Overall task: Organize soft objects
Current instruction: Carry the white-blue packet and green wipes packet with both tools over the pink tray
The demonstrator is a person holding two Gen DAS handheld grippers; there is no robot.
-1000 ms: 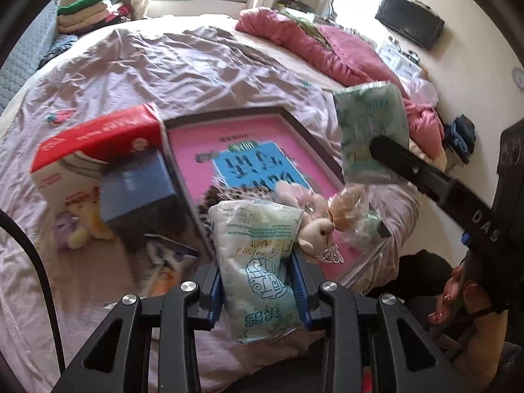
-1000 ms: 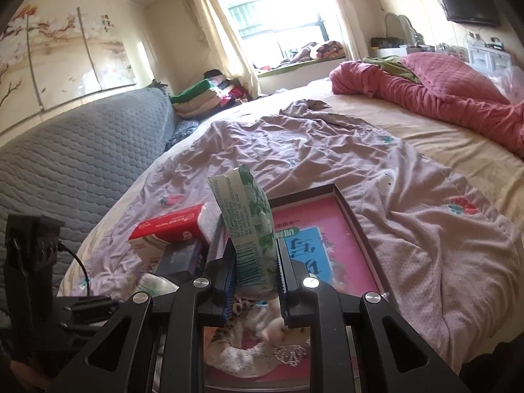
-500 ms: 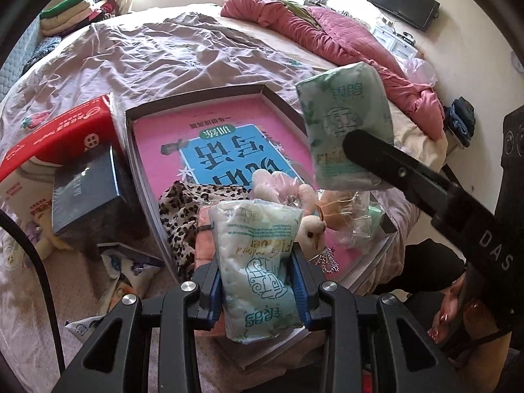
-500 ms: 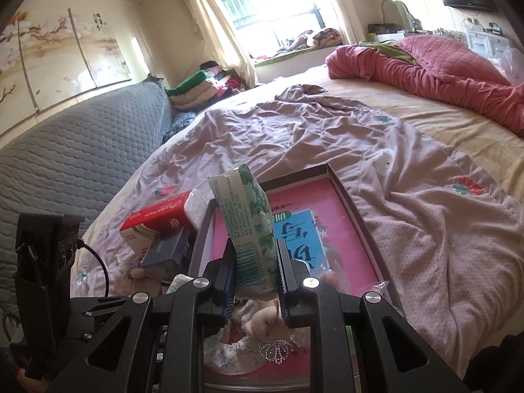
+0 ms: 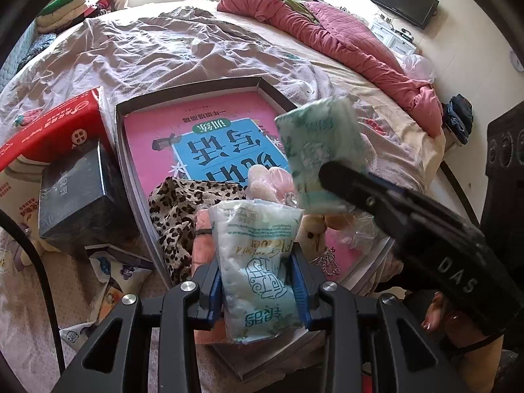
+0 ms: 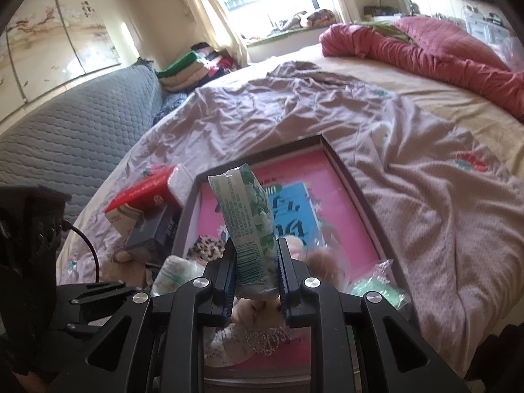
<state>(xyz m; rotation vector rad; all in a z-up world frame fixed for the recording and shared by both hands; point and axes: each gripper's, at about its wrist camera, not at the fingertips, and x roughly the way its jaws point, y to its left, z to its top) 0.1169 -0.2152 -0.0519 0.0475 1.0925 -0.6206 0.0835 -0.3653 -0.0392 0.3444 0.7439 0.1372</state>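
Observation:
My left gripper (image 5: pixel 258 281) is shut on a pale blue tissue pack (image 5: pixel 258 262), held above the near end of a shallow dark tray (image 5: pixel 131 177) with a pink printed bottom. My right gripper (image 6: pixel 256 271) is shut on a green-and-white tissue pack (image 6: pixel 249 216), which also shows over the tray's right side in the left wrist view as the green pack (image 5: pixel 321 150). In the tray lie a leopard-print cloth (image 5: pixel 183 209), a pink plush toy (image 5: pixel 271 180) and a folded pink cloth (image 5: pixel 203 239).
A red-and-white box (image 5: pixel 49 137) and a dark box (image 5: pixel 78 196) sit left of the tray on the mauve bedspread (image 5: pixel 163 42). Small packets (image 5: pixel 111 281) lie by the bed's near edge. A red quilt (image 5: pixel 344 32) lies at the far right; a grey padded headboard (image 6: pixel 65 124) runs along the left.
Both grippers have come down closer over the tray, each still holding its tissue pack. The green pack has moved lower and nearer the plush toy.

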